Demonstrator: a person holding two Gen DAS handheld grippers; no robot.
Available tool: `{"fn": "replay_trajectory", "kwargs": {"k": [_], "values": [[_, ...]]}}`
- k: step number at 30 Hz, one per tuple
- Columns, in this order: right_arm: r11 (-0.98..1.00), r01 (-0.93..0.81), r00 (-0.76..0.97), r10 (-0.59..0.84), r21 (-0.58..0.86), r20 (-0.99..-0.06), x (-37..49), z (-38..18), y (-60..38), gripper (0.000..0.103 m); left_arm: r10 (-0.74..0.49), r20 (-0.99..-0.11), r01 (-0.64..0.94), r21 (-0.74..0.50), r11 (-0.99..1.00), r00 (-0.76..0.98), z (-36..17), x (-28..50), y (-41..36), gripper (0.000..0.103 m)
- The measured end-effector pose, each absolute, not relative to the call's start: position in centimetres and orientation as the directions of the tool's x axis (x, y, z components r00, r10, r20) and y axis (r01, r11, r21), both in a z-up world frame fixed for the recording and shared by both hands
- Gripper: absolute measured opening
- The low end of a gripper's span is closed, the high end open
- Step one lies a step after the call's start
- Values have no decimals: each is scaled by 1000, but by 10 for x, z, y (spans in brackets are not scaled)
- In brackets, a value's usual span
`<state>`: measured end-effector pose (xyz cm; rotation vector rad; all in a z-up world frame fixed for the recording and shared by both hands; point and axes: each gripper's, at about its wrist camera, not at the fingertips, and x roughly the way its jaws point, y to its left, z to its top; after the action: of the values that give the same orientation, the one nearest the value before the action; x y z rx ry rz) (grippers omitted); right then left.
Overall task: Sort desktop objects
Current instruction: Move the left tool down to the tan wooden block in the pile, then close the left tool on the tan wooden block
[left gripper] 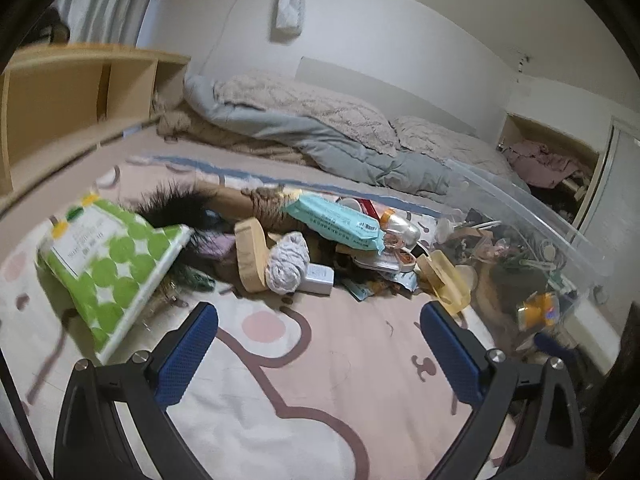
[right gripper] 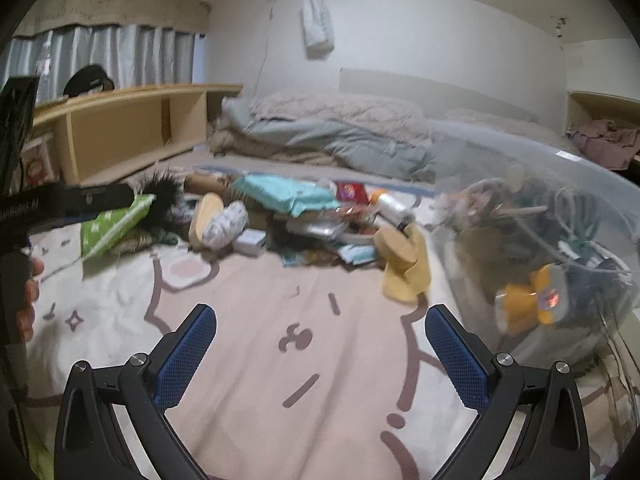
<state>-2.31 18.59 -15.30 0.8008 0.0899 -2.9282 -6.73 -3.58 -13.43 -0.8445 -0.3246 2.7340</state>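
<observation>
Both tools sit nearest: the left gripper and the right gripper hang over the patterned blanket with jaws spread wide and nothing between them. Sorting looks partly done. At 3 o'clock the clear bin already holds cables and an orange piece. At 12 o'clock a heap remains: green dotted pack, wooden block, white charger, teal pack. Overlapping items may hamper clean grasps. Beyond lies rumpled bedding.
</observation>
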Motion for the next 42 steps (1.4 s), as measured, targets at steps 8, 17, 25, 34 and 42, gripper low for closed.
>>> {"fn": "replay_trajectory", "kwargs": {"k": [8, 17, 25, 34, 42], "values": [[-977, 169, -752, -214, 131, -624, -37, -173, 190, 103, 325, -554, -196, -280, -940, -767, -143, -109, -30, 94], [-972, 138, -708, -230, 188, -668, -42, -184, 197, 103, 202, -632, -99, -195, -976, -748, -167, -178, -31, 61], [-967, 160, -697, -254, 200, -670, -42, -184, 194, 103, 110, -675, -24, -136, -990, -729, -165, -244, -33, 43], [-961, 183, -684, -275, 206, -675, -44, -187, 191, 103, 62, -799, 45, -111, -993, -598, -203, -286, -39, 42], [-958, 172, -687, -285, 231, -669, -44, -184, 195, 103, 125, -763, -150, -38, -988, -634, -217, -223, -8, 25]]}}
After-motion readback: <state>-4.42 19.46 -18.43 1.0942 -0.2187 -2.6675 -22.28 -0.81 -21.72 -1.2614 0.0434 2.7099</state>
